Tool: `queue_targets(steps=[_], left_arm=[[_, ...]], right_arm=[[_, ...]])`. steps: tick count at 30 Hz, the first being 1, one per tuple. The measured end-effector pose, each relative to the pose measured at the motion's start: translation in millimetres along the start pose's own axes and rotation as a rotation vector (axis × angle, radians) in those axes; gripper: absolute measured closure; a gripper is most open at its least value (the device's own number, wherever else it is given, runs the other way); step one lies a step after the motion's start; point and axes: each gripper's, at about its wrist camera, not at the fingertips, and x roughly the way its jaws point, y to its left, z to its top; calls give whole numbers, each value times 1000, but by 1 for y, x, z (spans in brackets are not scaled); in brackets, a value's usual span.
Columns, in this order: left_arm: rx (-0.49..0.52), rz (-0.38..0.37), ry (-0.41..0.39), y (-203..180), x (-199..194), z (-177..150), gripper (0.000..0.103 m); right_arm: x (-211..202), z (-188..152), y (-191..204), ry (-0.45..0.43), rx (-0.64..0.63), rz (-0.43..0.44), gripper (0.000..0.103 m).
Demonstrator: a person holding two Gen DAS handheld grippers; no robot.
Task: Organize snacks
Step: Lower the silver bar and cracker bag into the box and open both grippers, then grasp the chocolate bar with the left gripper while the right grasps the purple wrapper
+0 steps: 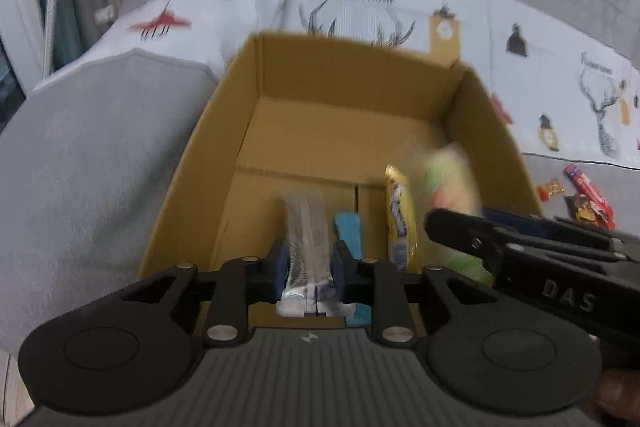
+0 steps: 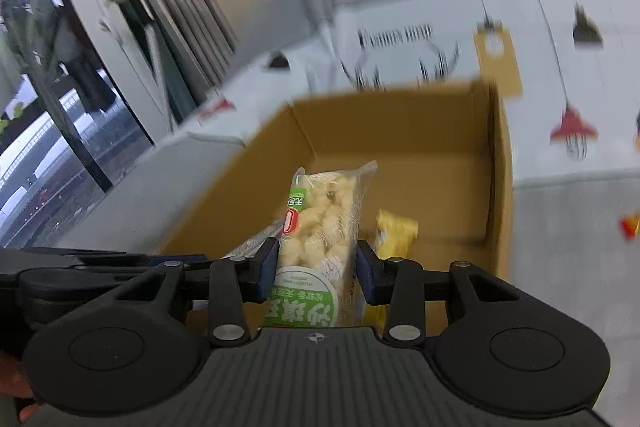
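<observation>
Your right gripper (image 2: 316,269) clamps a green-labelled puffed snack pack (image 2: 320,231) above the cardboard box (image 2: 440,155). A yellow packet (image 2: 394,233) lies inside the box, just right of the pack.

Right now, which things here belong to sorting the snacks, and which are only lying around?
Job: cardboard box; silver packet in left tool; green puffed-snack bag in right tool; yellow packet; red snacks.
Around: printed cover; grey sofa.
</observation>
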Motion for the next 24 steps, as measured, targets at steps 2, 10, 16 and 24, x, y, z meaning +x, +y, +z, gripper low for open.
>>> queue_targets(steps=[2, 10, 16, 24], left_arm=[[29, -14, -35, -8, -12, -1, 27], [184, -225, -87, -129, -35, 2, 22], [325, -343, -53, -230, -9, -23, 22], [409, -378, 14, -318, 63, -46, 23]], right_arm=[[-13, -6, -13, 2, 46, -2, 29], [-136, -32, -102, -140, 24, -181, 8], [-192, -81, -200, -134, 239, -405, 8], [-193, -144, -284, -35, 521, -422, 49]])
